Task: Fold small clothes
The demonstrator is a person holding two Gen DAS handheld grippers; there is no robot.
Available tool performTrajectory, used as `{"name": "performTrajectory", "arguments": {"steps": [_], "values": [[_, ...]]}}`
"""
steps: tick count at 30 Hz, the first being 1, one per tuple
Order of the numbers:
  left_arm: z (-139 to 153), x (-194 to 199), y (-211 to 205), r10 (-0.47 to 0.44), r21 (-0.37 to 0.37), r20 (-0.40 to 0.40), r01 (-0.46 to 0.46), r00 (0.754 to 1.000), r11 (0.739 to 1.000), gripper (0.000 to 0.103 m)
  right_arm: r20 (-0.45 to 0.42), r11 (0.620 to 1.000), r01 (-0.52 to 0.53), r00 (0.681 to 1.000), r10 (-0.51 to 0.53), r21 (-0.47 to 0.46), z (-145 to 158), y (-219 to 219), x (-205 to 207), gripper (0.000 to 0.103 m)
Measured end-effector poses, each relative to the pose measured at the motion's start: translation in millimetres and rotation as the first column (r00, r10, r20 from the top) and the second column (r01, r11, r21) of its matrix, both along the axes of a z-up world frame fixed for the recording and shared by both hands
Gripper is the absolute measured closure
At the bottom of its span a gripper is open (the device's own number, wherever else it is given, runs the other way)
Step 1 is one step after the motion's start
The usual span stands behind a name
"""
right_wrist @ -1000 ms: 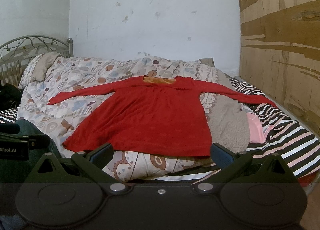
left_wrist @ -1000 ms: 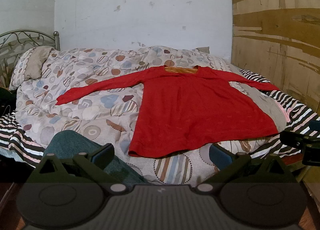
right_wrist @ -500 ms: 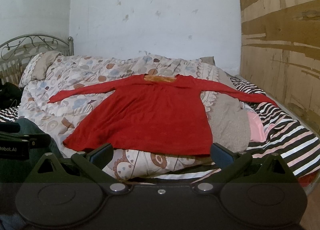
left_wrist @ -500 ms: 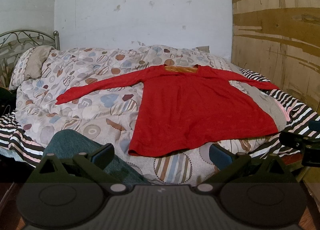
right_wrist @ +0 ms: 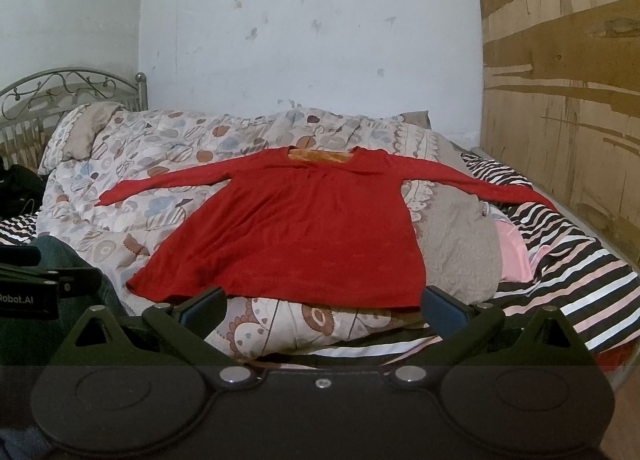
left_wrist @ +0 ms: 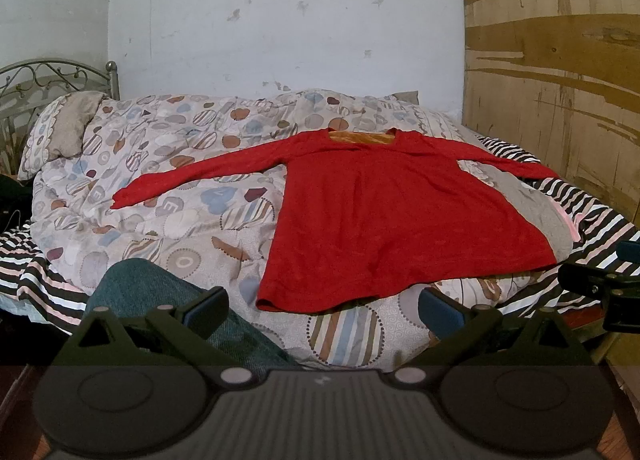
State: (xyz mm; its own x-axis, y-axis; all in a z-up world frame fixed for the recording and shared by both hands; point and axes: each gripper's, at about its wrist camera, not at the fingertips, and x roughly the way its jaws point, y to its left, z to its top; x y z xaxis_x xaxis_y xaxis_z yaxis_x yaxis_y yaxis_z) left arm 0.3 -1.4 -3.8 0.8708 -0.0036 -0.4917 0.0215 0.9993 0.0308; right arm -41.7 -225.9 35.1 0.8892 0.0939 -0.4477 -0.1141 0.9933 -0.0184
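A red long-sleeved top lies flat on the bed with both sleeves spread out and its orange-lined neck at the far side. It also shows in the right wrist view. My left gripper is open and empty, held short of the top's near hem. My right gripper is open and empty, with its fingertips just in front of the hem. Neither gripper touches the cloth.
A patterned quilt covers the bed over a striped sheet. A grey and pink cloth pile lies right of the top. A knee in teal fabric is at the near left. A plywood wall stands at right, a metal headboard at left.
The right wrist view has crept slightly nearer to the bed. The left gripper has hardly moved. Both grippers stay open.
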Motion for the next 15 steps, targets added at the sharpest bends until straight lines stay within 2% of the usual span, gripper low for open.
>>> {"name": "performTrajectory", "arguments": {"steps": [15], "values": [[-0.1,0.3,-0.2,0.000,0.001,-0.002,0.000,1.000,1.000,0.000,-0.004,1.000,0.003,1.000,-0.003,0.002,-1.8,0.5,-0.3,0.000]]}}
